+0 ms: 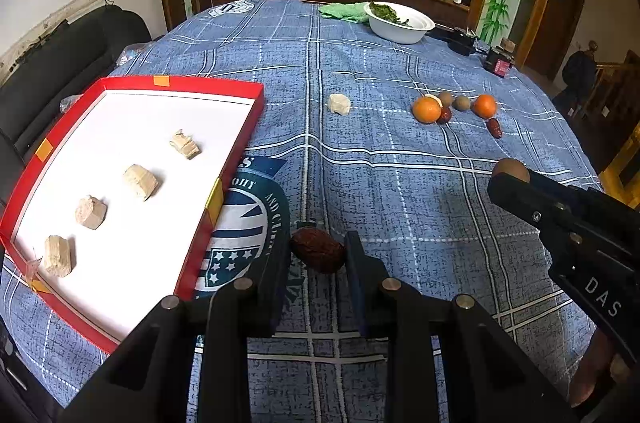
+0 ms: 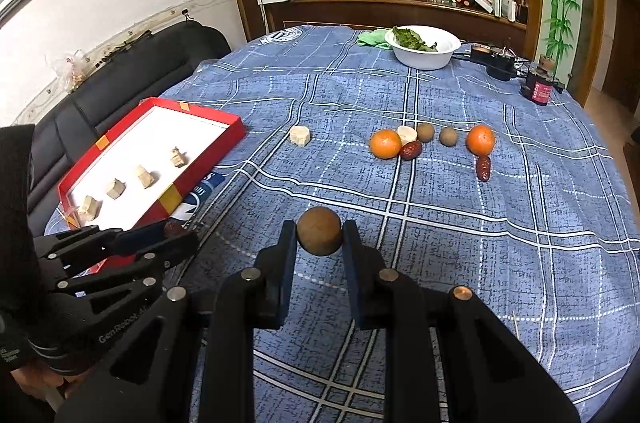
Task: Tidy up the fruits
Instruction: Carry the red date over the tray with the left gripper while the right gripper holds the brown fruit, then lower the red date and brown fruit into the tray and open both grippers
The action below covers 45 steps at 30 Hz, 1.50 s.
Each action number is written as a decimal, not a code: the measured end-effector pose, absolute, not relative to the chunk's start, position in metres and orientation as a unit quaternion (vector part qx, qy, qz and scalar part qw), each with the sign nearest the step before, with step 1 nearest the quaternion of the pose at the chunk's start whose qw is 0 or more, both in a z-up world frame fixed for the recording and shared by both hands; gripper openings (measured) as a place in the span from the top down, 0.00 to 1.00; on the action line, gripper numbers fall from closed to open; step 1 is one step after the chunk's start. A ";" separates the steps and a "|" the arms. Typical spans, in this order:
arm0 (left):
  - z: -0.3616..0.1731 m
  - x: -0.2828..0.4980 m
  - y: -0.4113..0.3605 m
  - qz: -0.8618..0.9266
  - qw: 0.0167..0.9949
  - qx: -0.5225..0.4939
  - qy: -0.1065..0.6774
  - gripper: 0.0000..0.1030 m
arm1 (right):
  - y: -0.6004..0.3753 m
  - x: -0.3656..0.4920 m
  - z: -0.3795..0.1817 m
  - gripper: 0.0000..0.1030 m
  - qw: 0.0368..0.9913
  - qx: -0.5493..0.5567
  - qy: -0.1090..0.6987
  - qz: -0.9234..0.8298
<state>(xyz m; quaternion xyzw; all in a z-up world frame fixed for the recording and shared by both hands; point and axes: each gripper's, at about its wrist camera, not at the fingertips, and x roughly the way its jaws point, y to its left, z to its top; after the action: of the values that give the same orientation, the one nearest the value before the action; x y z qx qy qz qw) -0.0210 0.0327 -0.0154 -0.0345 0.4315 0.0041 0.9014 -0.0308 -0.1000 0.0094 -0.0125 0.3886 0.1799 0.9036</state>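
My left gripper [image 1: 318, 249] is shut on a dark red date [image 1: 318, 255], just right of the red tray [image 1: 180, 82]. The tray's white floor holds several beige chunks [image 1: 140, 182]. My right gripper [image 2: 319, 229] is shut on a round brown fruit [image 2: 319, 232] above the blue checked cloth. In the right wrist view the left gripper [image 2: 176, 235] sits by the tray's near corner [image 2: 208, 169]. Farther back lie two oranges [image 2: 385, 144] [image 2: 480, 140], two brown fruits [image 2: 425, 132] [image 2: 448, 136], two dates [image 2: 411, 150] [image 2: 483, 168] and a loose beige chunk [image 2: 300, 136].
A white bowl of greens [image 2: 424, 47] and a green cloth [image 2: 370, 37] stand at the table's far end. A black adapter [image 2: 492, 57] and a small red-labelled device [image 2: 538, 89] sit at the far right edge. A black sofa [image 2: 120, 79] runs along the left.
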 end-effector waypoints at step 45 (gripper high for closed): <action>-0.002 -0.015 0.188 0.164 0.897 -0.104 0.398 0.75 | 0.056 -0.027 0.015 0.76 0.869 -0.051 0.377 0.315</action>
<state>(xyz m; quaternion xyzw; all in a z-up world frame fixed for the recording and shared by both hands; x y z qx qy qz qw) -0.0148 0.1883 -0.0018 -0.1044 0.3976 0.1635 0.8968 -0.0265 0.0558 0.0155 -0.0511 0.3770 0.3154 0.8693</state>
